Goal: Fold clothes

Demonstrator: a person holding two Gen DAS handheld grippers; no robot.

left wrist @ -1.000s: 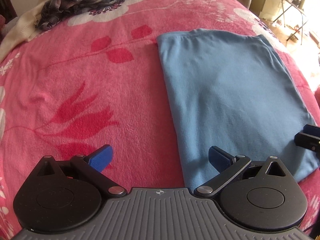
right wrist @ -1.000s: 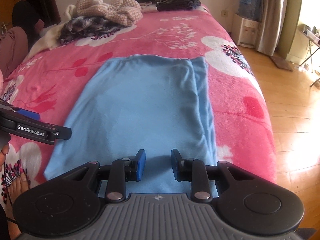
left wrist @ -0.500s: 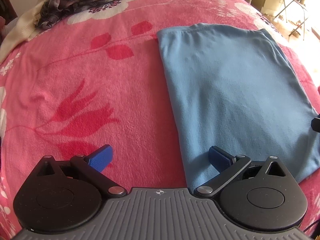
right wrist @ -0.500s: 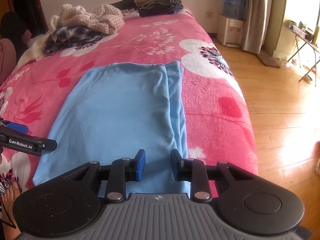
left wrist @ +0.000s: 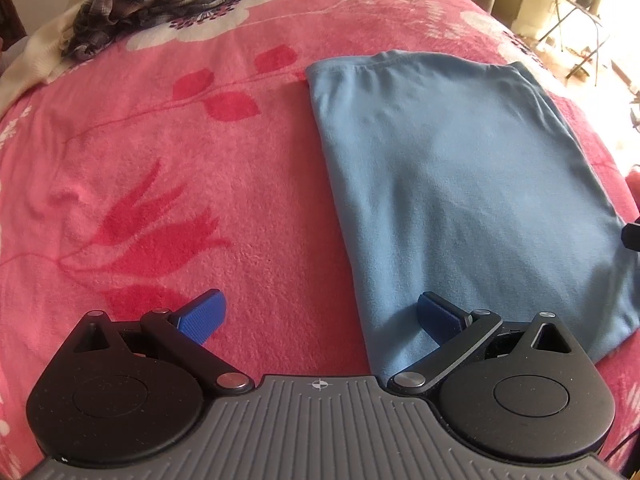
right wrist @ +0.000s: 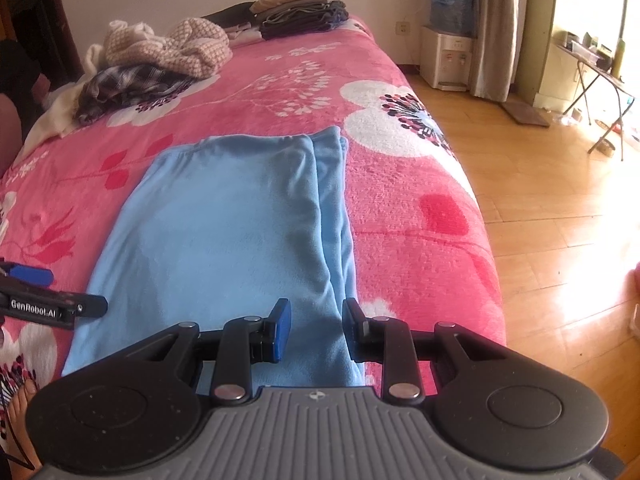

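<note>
A light blue garment (left wrist: 460, 184) lies flat in a long folded rectangle on the pink flowered blanket (left wrist: 160, 152). My left gripper (left wrist: 320, 314) is wide open and empty over its near left corner, right fingertip (left wrist: 438, 314) above the cloth. In the right wrist view the garment (right wrist: 224, 236) shows a folded layer along its right edge. My right gripper (right wrist: 316, 328) is open with a narrow gap, empty, just above the near right edge. The left gripper's finger (right wrist: 44, 300) shows at the garment's left side.
A heap of unfolded clothes (right wrist: 156, 68) lies at the bed's far left. A stack of folded clothes (right wrist: 296, 16) sits at the far end. The bed's right edge drops to a wooden floor (right wrist: 560, 216). A bare foot (right wrist: 20, 412) is at lower left.
The right gripper has drifted right along the garment's near edge, toward its folded right side. The left gripper has held almost still. Both stay open and empty.
</note>
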